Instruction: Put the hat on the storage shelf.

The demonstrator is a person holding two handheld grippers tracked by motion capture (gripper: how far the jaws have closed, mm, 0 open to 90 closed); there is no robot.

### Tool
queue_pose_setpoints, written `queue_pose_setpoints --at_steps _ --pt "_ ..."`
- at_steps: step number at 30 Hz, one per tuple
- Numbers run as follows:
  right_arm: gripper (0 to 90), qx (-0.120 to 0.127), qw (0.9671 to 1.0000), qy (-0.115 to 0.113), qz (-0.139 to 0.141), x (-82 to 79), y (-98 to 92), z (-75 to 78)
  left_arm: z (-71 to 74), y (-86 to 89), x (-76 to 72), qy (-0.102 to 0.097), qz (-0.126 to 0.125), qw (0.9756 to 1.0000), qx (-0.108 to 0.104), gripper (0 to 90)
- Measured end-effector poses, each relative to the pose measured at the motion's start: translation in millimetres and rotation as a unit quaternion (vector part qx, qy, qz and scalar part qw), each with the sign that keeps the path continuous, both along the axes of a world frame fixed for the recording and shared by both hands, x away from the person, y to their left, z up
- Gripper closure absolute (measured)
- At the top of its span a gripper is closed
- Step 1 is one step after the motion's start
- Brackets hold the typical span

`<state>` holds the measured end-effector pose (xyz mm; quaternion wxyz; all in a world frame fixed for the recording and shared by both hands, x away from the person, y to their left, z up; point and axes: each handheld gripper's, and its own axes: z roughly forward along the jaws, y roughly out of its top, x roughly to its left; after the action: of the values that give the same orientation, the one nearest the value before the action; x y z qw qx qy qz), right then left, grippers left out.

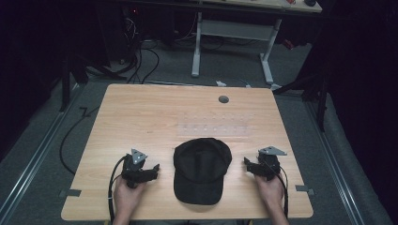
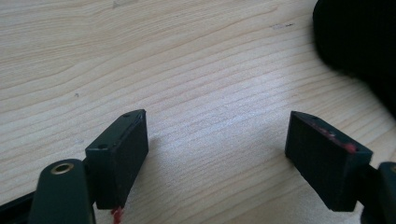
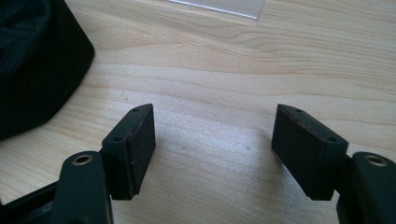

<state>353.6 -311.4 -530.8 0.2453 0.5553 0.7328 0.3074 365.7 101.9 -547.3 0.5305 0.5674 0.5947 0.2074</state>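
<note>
A person sits at a light wooden table [image 1: 141, 112], forearms coming in from the near edge, with a hand-held gripper in each hand. A black baseball cap [image 1: 201, 169] lies flat on the table between the two grippers, close to the near edge, its crown toward the far side and its brim pointing back at the person.

The left gripper [image 1: 155, 168] rests low over the tabletop just beside the cap's left side, apart from it. In the left gripper view its two black jaws stand spread wide with bare wood between them, and the dark edge of the cap fills the upper right corner.

The right gripper [image 1: 246, 162] sits just beside the cap's right side, also apart from it. In the right gripper view its jaws are likewise spread wide over bare wood, gripping nothing, with the cap's rounded edge at the upper left.

Beyond the cap, toward the middle of the table, lies a clear plastic sheet [image 1: 213, 127]. Farther back, a small grey round cap [image 1: 223, 99] is set into the tabletop. Black cables trail across the grey floor behind the table.
</note>
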Motion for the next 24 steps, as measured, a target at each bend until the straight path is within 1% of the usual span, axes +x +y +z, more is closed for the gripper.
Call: queue_pose_setpoints --at_steps 2,14,16,17,18,19,20,23,24 --pt "34.0 0.001 1.0000 -0.001 -0.001 -0.4 1.0 0.2 0.0 0.1 0.0 0.000 0.000 1.0000 0.000 21.5" --pt "34.7 0.001 1.0000 0.001 -0.004 -0.2 2.0 0.6 0.1 0.1 0.0 0.000 0.000 1.0000 -0.001 21.4" --pt "37.7 0.000 1.0000 0.003 -0.005 -0.3 2.3 1.3 0.1 0.1 0.0 0.001 0.000 1.0000 -0.001 21.4" --pt "37.7 0.000 1.0000 0.003 -0.005 -0.3 2.3 1.3 0.1 0.1 0.0 0.001 0.000 1.0000 -0.001 21.4" --pt "41.0 0.000 1.0000 0.004 -0.006 -1.4 2.2 2.2 0.1 0.1 0.0 0.000 0.000 1.0000 -0.001 21.4" --pt "41.0 0.000 1.0000 0.004 -0.006 -1.4 2.2 2.2 0.1 0.1 0.0 0.000 0.000 1.0000 -0.001 21.4" --pt "43.4 0.009 0.9999 0.005 -0.006 -3.5 2.2 2.8 0.0 0.0 0.0 0.000 0.000 1.0000 -0.001 21.3" --pt "46.0 0.012 0.9999 -0.001 -0.004 -7.6 3.0 4.2 0.0 0.0 0.0 0.000 0.000 1.0000 -0.001 21.3" --pt "47.4 0.015 0.9999 -0.007 -0.002 -12.2 3.7 6.3 0.0 0.0 0.0 0.000 0.000 1.0000 -0.001 21.4"
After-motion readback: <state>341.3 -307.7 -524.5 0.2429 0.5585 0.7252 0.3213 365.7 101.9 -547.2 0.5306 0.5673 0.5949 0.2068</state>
